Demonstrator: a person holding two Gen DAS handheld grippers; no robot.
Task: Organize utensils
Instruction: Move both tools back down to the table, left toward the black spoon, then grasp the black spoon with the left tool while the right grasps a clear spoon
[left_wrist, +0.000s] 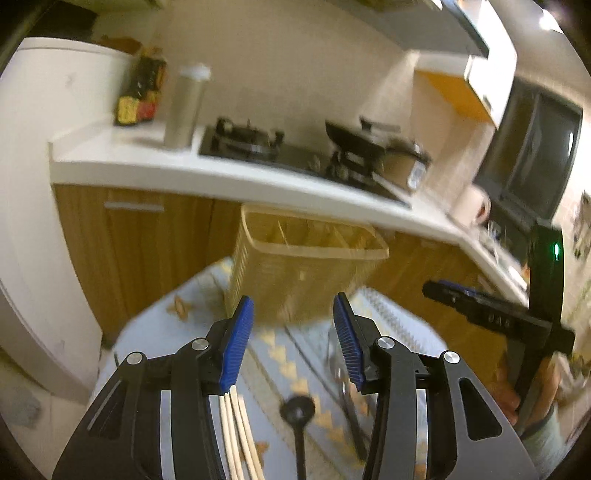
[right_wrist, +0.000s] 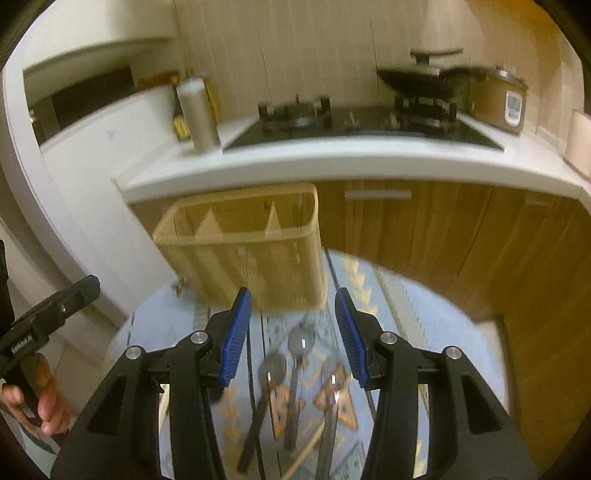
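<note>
The left gripper (left_wrist: 293, 314) stood with its blue-padded jaws apart and empty above a round table with a blue patterned cloth (left_wrist: 155, 332), where pale wooden chopsticks (left_wrist: 240, 435) and a black plastic spoon (left_wrist: 297, 413) lay before a beige slatted plastic utensil basket (left_wrist: 295, 266).

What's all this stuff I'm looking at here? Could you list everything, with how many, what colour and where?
utensil basket: one, pale yellow, divided, at the far edge of the round table
round table: one, blue patterned cloth, below the hand-held grippers
chopsticks: a few, pale wood, on the table
black ladle: one, on the table beside the chopsticks
metal spoons: about three, silver, on the table; blurred
steel flask: one, silver, on the white counter
gas hob: one, black, set in the counter
wok: one, black, on the hob
rice cooker: one, tan, right of the hob
left hand-held gripper: black with blue pads, open, empty
right hand-held gripper: the same, open, empty
</note>
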